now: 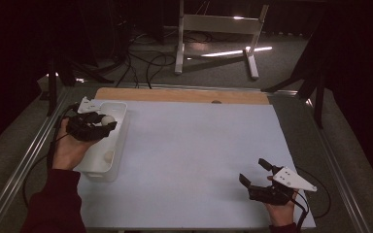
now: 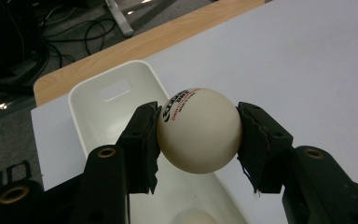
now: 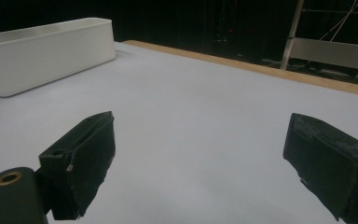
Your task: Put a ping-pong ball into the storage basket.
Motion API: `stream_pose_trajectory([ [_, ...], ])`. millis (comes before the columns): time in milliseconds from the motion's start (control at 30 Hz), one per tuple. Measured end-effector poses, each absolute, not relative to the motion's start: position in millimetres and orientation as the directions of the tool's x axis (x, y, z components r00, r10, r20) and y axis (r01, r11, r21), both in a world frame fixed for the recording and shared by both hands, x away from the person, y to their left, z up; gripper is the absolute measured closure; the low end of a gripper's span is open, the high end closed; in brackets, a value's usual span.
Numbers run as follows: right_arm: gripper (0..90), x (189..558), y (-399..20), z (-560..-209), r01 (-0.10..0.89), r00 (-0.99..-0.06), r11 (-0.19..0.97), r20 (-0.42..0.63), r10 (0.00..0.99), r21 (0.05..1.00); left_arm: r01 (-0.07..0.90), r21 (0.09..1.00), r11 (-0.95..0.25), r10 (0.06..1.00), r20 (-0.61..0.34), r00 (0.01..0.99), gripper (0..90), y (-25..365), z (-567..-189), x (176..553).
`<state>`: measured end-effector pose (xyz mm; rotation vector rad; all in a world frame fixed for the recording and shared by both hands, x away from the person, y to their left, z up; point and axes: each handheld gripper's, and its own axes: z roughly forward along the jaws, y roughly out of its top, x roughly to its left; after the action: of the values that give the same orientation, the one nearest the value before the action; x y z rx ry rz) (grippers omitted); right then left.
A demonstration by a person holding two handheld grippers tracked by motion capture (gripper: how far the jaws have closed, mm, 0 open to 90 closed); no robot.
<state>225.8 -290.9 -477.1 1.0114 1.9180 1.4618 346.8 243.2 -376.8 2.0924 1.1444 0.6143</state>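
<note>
Left gripper (image 1: 108,124) clamped, right gripper (image 1: 255,172) spread wide.
Your left hand (image 1: 69,148) angles its jaws inward, pads pressing something round; your right hand (image 1: 279,206) rests low, jaws holding nothing.

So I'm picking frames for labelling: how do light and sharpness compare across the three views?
High view: dim and soft, room beyond the table nearly black, one bright streak on the floor. Left gripper view: brightest and sharpest, print on the white ball visible but too small to read, left gripper jaws slightly soft. Right gripper view: evenly lit, white bin clear, right gripper jaws blurred, background dark.
</note>
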Motion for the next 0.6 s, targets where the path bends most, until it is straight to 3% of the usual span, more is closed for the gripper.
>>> stream_pose_trajectory([
  [600,8.8,225.8,-291.0,-477.1,0.249,-0.586,0.14,0.034,0.81,0.958,0.565,0.731,-0.383,0.867,0.072,0.493,51.7,248.7,-385.9,346.8],
])
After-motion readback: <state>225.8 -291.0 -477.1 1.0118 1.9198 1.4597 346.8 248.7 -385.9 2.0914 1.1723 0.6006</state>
